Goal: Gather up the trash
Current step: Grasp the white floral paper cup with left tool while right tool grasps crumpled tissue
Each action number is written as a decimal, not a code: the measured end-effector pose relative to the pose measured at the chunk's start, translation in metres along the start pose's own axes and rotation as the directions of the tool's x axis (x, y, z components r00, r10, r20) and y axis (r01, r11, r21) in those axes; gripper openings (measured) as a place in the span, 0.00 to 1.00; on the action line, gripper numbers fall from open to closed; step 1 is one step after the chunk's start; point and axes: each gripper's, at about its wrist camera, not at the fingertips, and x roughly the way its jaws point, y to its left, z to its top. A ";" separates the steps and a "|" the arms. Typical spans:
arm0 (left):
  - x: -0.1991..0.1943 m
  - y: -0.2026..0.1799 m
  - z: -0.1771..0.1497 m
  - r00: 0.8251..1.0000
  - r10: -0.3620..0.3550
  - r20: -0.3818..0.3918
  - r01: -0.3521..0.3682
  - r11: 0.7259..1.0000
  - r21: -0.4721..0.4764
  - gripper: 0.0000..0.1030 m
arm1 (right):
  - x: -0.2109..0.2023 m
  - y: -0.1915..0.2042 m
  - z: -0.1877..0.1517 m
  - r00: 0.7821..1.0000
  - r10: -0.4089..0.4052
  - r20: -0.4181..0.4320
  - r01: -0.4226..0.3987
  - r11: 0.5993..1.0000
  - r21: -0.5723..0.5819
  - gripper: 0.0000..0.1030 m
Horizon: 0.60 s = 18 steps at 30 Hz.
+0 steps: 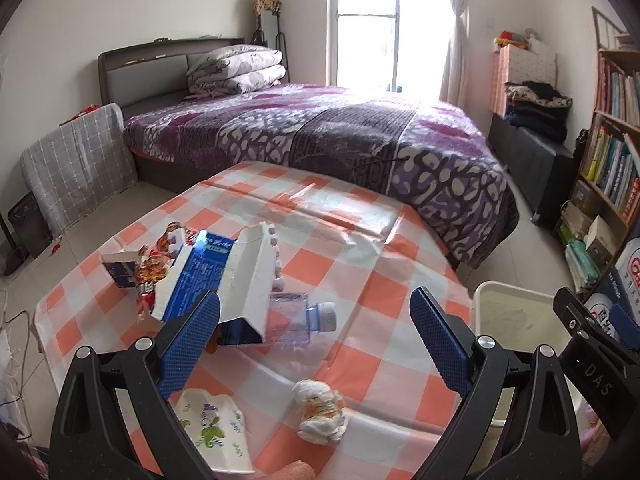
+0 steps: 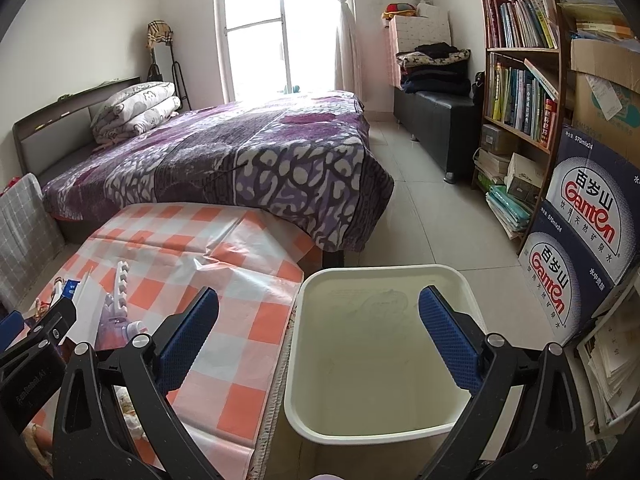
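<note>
In the left wrist view the left tool (image 1: 314, 322) is hanging low over the counter (image 1: 360, 248), which is wearing an orange-and-white checked cloth, and its blue-padded fingers (image 1: 188, 340) are standing wide apart, released, gripping nothing. Between those fingers, at the centre of the frame, a clear plastic bottle (image 1: 298, 320) with a pale cap is lying on its side, its base tucked under an opened blue-and-white carton (image 1: 224, 276) that is spreading toward the left of the frame. Just beyond the carton, at centre left, a red-and-orange snack wrapper (image 1: 150, 272) and a small dark blue box (image 1: 120, 270) are lying touching one another. Lower in the frame a crumpled white-and-orange wrapper (image 1: 320, 410) is resting on the cloth, and a white tissue pack with green leaf print (image 1: 214, 426) is lying at lower left, partly hidden by the left finger. In the right wrist view the right tool (image 2: 318, 324) is hovering above a cream rectangular trash bin (image 2: 304, 360) standing on the floor just beside the counter's edge; its fingers (image 2: 448, 340) are likewise spread and released, holding nothing. A bed with a purple patterned cover (image 2: 240, 152) is filling the upper middle of the frame, and a bookshelf (image 2: 520, 60) is rising at the upper right.
</note>
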 end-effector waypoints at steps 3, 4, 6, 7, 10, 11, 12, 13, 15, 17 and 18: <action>0.015 0.016 -0.005 0.983 0.063 -0.170 -0.059 0.998 0.030 0.90 | 0.007 0.004 -0.004 0.995 0.017 -0.102 -0.017 1.000 0.001 0.93; 0.024 0.024 -0.005 0.923 0.136 -0.361 -0.104 0.989 0.105 0.90 | 0.011 0.006 -0.004 0.989 0.020 -0.149 -0.021 1.000 -0.002 0.93; 0.034 0.042 -0.006 0.875 0.135 -0.464 -0.117 0.991 0.067 0.90 | 0.019 0.009 -0.008 0.978 0.031 -0.206 -0.032 0.999 -0.001 0.93; 0.040 0.053 -0.009 0.877 0.098 -0.470 -0.107 0.994 0.009 0.90 | 0.022 0.011 -0.008 0.971 0.028 -0.238 -0.031 0.999 -0.009 0.93; 0.055 0.084 -0.018 0.805 0.062 -0.590 -0.114 0.992 -0.051 0.90 | 0.034 0.014 -0.015 0.956 0.070 -0.284 -0.069 0.998 0.013 0.93; 0.057 0.094 -0.021 0.786 0.042 -0.617 -0.114 0.991 -0.077 0.90 | 0.038 0.015 -0.017 0.947 0.085 -0.311 -0.082 0.996 0.022 0.93; 0.059 0.102 -0.023 0.780 0.051 -0.624 -0.130 0.988 -0.081 0.90 | 0.041 0.018 -0.020 0.945 0.100 -0.312 -0.096 0.995 0.028 0.93; 0.063 0.108 -0.027 0.776 0.049 -0.629 -0.137 0.986 -0.092 0.90 | 0.045 0.021 -0.023 0.937 0.098 -0.336 -0.099 0.995 0.015 0.93; 0.073 0.114 -0.037 0.737 0.017 -0.676 -0.128 0.985 -0.115 0.90 | 0.051 0.026 -0.028 0.923 0.084 -0.375 -0.099 0.995 -0.022 0.93; 0.084 0.117 -0.048 0.711 -0.026 -0.703 -0.109 0.983 -0.146 0.90 | 0.056 0.034 -0.033 0.909 0.080 -0.410 -0.111 0.992 -0.054 0.93; 0.084 0.119 -0.053 0.698 -0.034 -0.715 -0.110 0.982 -0.155 0.90 | 0.059 0.037 -0.035 0.906 0.078 -0.417 -0.116 0.991 -0.067 0.93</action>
